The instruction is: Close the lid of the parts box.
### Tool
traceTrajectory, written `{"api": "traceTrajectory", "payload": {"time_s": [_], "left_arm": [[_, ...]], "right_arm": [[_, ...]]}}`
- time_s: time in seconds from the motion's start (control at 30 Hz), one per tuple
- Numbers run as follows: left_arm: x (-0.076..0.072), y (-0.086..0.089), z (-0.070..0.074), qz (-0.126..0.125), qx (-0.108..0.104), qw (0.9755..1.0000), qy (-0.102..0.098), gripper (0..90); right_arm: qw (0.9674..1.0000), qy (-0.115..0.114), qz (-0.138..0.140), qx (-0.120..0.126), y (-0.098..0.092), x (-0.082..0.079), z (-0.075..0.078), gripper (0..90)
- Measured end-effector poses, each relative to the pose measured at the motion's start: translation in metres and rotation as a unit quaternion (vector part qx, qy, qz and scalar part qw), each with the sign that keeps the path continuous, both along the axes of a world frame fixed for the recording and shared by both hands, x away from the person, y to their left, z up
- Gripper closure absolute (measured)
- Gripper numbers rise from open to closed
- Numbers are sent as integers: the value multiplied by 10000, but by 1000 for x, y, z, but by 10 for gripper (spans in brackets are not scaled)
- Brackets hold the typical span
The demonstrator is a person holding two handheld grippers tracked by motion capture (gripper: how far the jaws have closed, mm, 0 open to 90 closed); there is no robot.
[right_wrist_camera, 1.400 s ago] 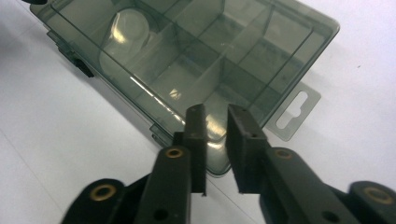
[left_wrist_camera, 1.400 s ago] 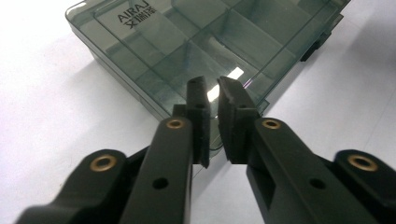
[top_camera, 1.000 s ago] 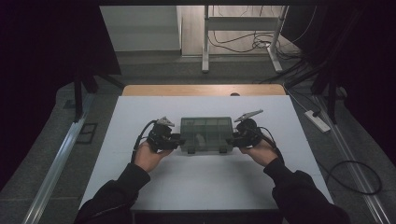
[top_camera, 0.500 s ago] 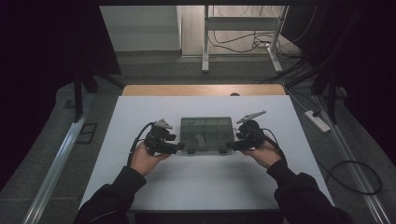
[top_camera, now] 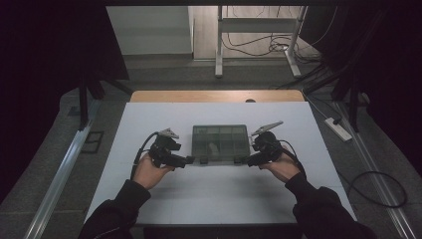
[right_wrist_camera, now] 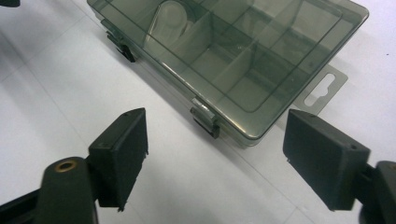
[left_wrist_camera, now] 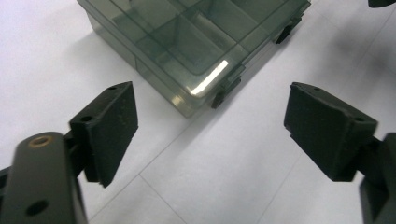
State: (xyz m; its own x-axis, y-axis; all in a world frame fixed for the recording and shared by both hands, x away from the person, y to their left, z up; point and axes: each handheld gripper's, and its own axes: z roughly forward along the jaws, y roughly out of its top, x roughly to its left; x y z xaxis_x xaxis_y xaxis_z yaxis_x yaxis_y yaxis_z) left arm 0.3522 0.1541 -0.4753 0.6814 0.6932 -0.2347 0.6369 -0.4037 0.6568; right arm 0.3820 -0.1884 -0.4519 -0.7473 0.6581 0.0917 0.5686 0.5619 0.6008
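Observation:
A smoky see-through compartment box lies shut in the middle of the white table. My left gripper sits at its near left corner and my right gripper at its near right corner. Both sets of jaws have just been opening and nothing is between them. In the left gripper view the box and a dark front latch lie just ahead of the left gripper. In the right gripper view the box, the other latch and a pale item inside lie beyond the right gripper.
A hang tab juts from the box's end. A wooden strip borders the table's far edge. On the floor lie a power strip at the right, cables at the back and a metal rail at the left.
Both grippers' jaws have spread apart and have drawn back a little from the box's front edge toward the person. The box has stayed in place.

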Motion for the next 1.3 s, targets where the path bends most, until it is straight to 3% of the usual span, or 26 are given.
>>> {"api": "traceTrajectory", "payload": {"time_s": [0.23, 0.6, 1.3], "left_arm": [[-6, 8, 2, 51, -128, 9999, -6, 102], [-15, 18, 3, 95, -133, 9999, -36, 59], [-31, 29, 1, 217, -43, 9993, -293, 14]], "right_arm": [[10000, -28, -18, 77, -6, -3, 2, 137], [9999, -123, -29, 39, -11, -10, 2, 43], [9996, -246, 2, 127, -23, -25, -1, 0]]}}
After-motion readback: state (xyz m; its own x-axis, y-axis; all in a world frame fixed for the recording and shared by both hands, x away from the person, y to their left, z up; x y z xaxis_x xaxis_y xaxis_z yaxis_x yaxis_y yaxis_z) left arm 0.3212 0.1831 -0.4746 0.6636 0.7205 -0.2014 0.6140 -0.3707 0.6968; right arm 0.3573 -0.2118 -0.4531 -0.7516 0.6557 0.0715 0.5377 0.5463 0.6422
